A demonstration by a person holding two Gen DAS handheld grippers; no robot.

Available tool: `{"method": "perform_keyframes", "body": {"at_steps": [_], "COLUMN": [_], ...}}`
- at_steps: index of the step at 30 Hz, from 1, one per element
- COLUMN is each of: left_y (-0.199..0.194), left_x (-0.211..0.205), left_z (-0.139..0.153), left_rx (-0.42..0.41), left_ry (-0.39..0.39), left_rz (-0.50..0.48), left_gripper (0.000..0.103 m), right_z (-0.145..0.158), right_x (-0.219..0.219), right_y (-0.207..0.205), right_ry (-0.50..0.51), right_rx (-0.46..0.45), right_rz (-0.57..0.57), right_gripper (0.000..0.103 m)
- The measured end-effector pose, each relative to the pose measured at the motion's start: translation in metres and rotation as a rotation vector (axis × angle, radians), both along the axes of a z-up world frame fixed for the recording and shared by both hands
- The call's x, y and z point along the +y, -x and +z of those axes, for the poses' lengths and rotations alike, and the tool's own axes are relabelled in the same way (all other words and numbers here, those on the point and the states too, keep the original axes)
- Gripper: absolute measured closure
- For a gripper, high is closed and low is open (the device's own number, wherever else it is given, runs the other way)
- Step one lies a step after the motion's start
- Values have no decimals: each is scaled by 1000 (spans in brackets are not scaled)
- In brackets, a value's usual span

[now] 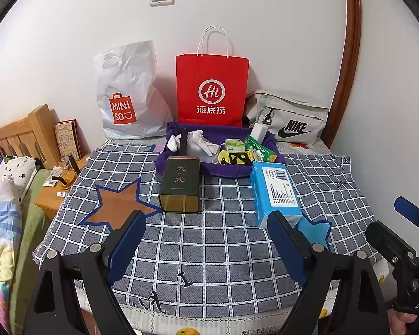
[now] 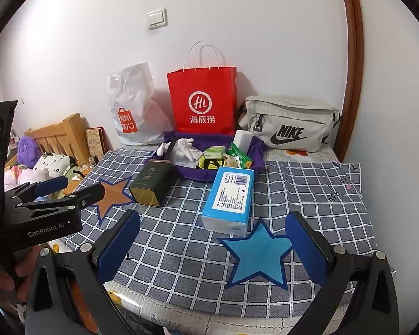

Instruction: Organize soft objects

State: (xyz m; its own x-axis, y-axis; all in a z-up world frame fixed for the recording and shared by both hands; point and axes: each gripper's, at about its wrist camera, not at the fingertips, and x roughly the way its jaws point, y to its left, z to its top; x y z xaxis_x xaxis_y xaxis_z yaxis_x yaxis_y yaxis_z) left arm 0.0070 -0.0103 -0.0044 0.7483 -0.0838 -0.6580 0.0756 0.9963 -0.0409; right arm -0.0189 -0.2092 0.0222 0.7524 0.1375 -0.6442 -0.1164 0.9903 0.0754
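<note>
Tissue pack (image 2: 228,199) lies ahead, btwn both tools, long axis running away toward the purple tray (image 2: 258,150); right tool (image 2: 213,240) nearer, both wide open w/ nothing held, left tool (image 1: 206,240) off-line.

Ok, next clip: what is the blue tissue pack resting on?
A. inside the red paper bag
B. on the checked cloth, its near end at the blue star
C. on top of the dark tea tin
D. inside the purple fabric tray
B: the blue tissue pack lies flat on the checked cloth, its near end at the blue star, outside the purple fabric tray.
</note>
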Motion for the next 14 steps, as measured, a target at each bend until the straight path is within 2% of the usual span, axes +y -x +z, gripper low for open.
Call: {"method": "perform_keyframes", "body": {"at_steps": [14], "left_y": [0], "left_x": [1], "left_z": [-1], "left_rx": [0], "left_ry": [4], "left_rz": [0], "left_gripper": [15], "right_z": [0], "right_x": [2], "right_y": [0], "right_ry": [1], "right_rx": [-4], "right_rz": [7], "right_gripper": [1]}}
